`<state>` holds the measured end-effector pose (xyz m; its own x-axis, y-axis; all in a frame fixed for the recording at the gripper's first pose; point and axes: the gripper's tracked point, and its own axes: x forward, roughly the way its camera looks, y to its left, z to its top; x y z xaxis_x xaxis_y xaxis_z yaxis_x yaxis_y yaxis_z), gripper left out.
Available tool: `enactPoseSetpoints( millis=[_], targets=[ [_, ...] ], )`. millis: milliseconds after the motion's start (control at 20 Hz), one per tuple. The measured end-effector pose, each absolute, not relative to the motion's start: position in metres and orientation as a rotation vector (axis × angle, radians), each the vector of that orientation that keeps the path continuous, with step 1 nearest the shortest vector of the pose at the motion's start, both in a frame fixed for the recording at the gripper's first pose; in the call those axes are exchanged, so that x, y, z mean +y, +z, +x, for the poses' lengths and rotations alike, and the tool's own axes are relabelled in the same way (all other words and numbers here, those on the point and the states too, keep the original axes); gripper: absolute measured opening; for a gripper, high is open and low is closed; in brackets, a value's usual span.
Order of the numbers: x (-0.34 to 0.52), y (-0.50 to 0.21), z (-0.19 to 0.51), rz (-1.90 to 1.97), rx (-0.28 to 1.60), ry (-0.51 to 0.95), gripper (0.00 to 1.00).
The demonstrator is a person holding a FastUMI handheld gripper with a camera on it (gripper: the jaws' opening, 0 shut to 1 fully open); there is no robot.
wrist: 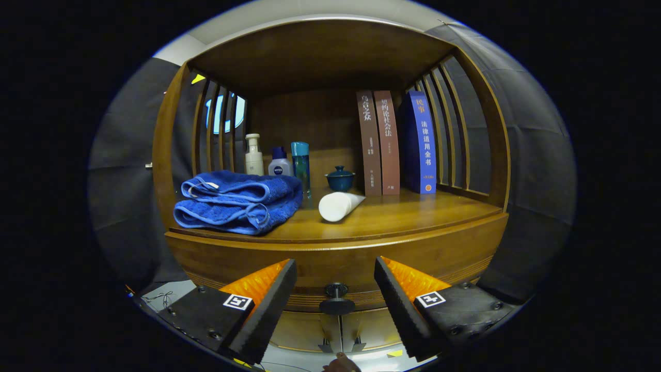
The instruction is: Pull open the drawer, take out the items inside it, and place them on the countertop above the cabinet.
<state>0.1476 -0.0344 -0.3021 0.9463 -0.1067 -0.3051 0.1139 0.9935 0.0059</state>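
Your jaws [335, 289] stand spread, pinching nothing, with the drawer knob [336, 299] between them. The drawer [330, 268] looks shut, its contents hidden. Beyond the jaws, a towel [237, 202] and tube [339, 205] lie on the tabletop [413, 214]; whether they came from the drawer, you cannot tell.

A staged home corner inside a booth; a wooden cabinet [330, 253] with slatted sides holds folded blue towels [237, 201], toiletry bottles [276, 157], a small teapot [340, 179] and upright books [395, 142]; dark cloth hangs behind
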Motion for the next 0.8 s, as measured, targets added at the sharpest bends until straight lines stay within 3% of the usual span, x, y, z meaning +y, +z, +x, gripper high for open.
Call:
enactPoseSetpoints(
  millis=[800],
  targets=[
    [-0.007, -0.057, 0.054, -0.016, 0.155, -0.051, 0.99]
  ],
)
